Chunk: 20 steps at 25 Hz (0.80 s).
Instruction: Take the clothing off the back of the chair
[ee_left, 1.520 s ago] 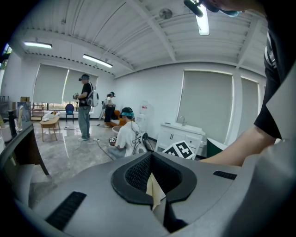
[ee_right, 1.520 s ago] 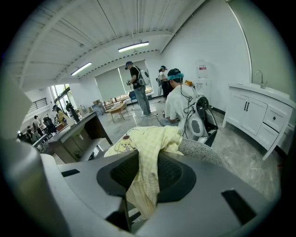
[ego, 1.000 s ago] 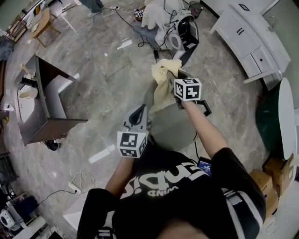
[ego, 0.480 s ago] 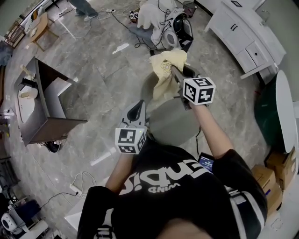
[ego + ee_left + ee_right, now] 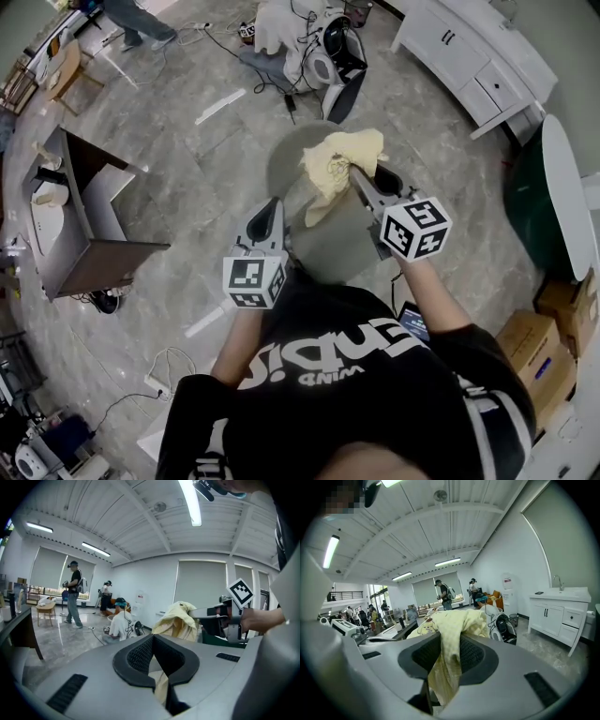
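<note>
- The right gripper (image 5: 356, 176) is clamped on the yellow clothing (image 5: 345, 155), which is bunched up above the chair (image 5: 286, 164).
- The left gripper (image 5: 271, 208) has its jaws together and holds nothing.
- The lifting-off step looks nearly done; next, carry the hanging tail clear of the chair.
</note>
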{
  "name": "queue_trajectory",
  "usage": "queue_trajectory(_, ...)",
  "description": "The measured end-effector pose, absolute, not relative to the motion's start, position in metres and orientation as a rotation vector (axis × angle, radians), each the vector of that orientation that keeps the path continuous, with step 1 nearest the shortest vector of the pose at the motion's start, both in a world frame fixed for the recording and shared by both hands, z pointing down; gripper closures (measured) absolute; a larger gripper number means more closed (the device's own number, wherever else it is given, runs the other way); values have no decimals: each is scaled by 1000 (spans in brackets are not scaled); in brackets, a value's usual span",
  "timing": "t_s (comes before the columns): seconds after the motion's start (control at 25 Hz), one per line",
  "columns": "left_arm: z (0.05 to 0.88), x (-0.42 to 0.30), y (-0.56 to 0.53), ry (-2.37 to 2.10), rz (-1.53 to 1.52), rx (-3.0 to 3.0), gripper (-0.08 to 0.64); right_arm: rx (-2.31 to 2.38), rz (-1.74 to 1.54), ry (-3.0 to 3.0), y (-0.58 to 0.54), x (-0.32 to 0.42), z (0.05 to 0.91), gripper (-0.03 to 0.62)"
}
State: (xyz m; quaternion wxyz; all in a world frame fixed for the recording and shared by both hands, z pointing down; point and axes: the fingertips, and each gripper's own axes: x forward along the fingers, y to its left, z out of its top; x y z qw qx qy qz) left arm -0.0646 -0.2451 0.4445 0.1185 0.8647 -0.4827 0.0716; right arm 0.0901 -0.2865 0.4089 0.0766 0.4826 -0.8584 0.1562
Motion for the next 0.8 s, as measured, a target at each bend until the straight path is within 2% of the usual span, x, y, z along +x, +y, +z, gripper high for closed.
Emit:
queue_trajectory(0.48,427,-40,-187,-1447,219,2528,545,1375,484,-2611,-209,110,427,479)
queue_trajectory(0.8,434,-53,-140,-1415,251,2527,545,1415,493,-2615,-164,96,433,479)
